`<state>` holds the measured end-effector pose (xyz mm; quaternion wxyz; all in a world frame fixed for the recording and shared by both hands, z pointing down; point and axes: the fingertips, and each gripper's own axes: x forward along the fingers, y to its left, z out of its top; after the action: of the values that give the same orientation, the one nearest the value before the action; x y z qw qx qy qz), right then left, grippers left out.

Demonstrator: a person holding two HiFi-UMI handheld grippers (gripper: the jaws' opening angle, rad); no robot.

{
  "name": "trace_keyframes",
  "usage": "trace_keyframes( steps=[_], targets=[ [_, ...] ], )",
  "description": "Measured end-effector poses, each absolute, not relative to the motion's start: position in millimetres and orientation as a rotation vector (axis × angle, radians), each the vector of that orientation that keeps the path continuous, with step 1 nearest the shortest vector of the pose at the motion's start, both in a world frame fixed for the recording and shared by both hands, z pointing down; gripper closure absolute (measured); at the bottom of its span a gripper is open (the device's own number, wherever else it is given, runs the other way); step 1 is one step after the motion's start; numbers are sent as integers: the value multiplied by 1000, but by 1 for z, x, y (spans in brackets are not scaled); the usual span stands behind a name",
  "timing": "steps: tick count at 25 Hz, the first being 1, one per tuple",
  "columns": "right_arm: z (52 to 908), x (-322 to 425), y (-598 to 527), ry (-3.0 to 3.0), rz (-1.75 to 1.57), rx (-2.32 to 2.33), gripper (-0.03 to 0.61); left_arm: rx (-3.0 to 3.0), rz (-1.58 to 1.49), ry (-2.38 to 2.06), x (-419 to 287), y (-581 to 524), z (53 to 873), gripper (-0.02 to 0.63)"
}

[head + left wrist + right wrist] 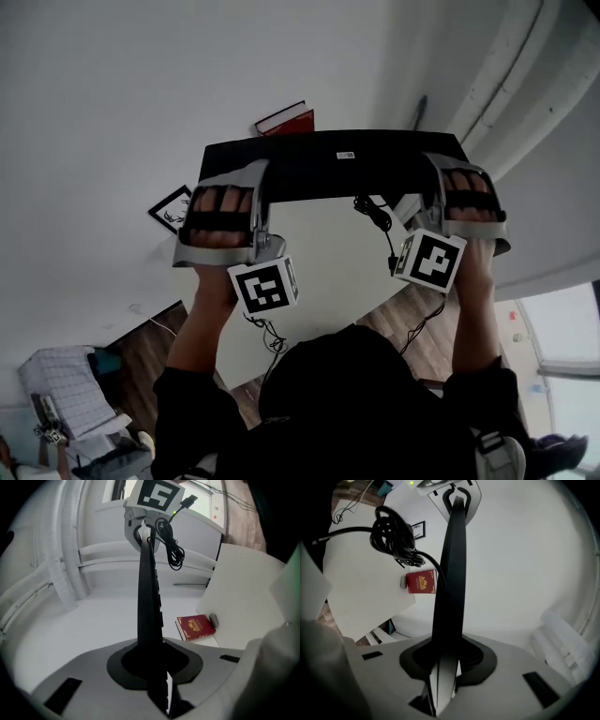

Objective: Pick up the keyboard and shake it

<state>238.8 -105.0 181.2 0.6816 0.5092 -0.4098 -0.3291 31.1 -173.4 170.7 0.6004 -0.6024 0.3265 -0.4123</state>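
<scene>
Your left gripper [149,665] and right gripper [446,663] both clamp their fingers [123,667] on the keyboard [328,159]. Gripper views show it edge-on between the fingers; head view shows its flat back.

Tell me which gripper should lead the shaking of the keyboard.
Left, marginally. The left gripper and right gripper are each clamped on one end of the raised keyboard, but the cable dangles beside the right one, so the left end looks freer. Neither should let go.
</scene>
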Motion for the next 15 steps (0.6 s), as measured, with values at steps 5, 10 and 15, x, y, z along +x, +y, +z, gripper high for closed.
trace_keyframes(
  steps=[5, 10, 15],
  targets=[
    [196, 187, -173, -1080, -893, 1046, 480, -1281, -1140, 904, -31, -179, 173, 540],
    [211, 92, -229, -1226, -1105, 917, 479, -1203, -1337, 1027, -116, -163, 184, 538],
    [230, 12, -250, -1416, -1255, 800, 479, -1074, -1529, 1127, -165, -123, 191, 534]
  ],
)
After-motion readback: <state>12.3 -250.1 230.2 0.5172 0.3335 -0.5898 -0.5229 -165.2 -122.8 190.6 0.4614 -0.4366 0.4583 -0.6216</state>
